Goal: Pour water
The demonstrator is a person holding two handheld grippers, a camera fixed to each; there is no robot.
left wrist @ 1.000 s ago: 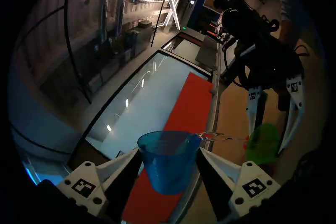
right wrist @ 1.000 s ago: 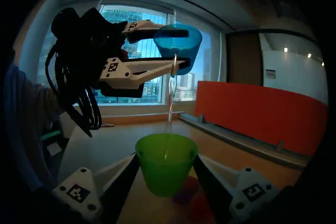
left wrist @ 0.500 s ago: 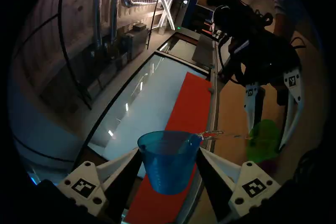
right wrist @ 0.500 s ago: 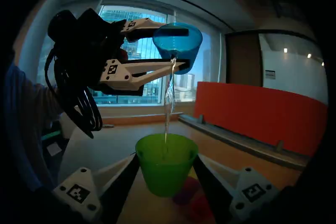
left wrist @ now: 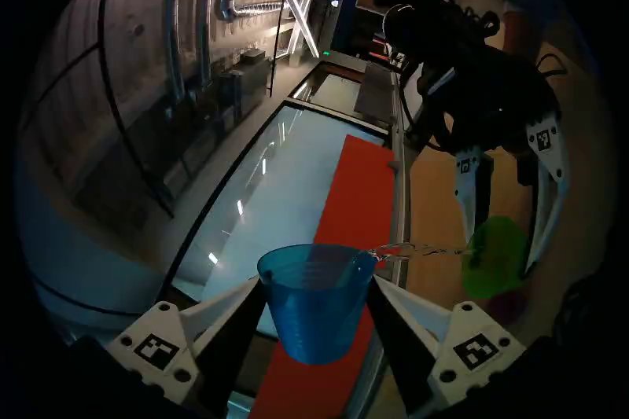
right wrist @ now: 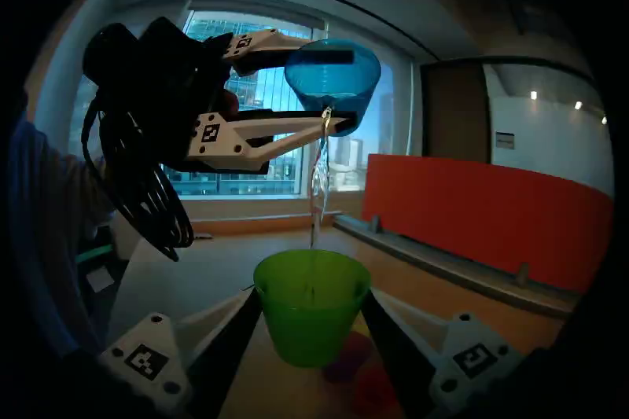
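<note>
My left gripper [left wrist: 317, 305] is shut on a translucent blue cup [left wrist: 317, 305], tipped on its side. A thin stream of water [left wrist: 417, 249] runs from its rim into a green cup [left wrist: 494, 256]. In the right gripper view my right gripper [right wrist: 311, 313] is shut on that green cup [right wrist: 311, 305], held upright over the wooden table [right wrist: 440, 289]. The left gripper [right wrist: 310, 97] hangs above it with the blue cup [right wrist: 332, 82] tilted, and the water [right wrist: 318, 183] falls straight down into the green cup. In the left gripper view the right gripper [left wrist: 507, 230] grips the green cup from both sides.
A red partition [right wrist: 503, 211] stands along the table's right side, with a grey rail [right wrist: 440, 258] at its foot. Large windows [right wrist: 259, 97] lie behind. A person's blue sleeve [right wrist: 39, 230] and black cables [right wrist: 141, 183] hang at the left. Reddish items [right wrist: 358, 360] lie on the table below the green cup.
The left gripper has tipped a little further with the blue cup, and the stream keeps running into the green cup. The right gripper holds still.
</note>
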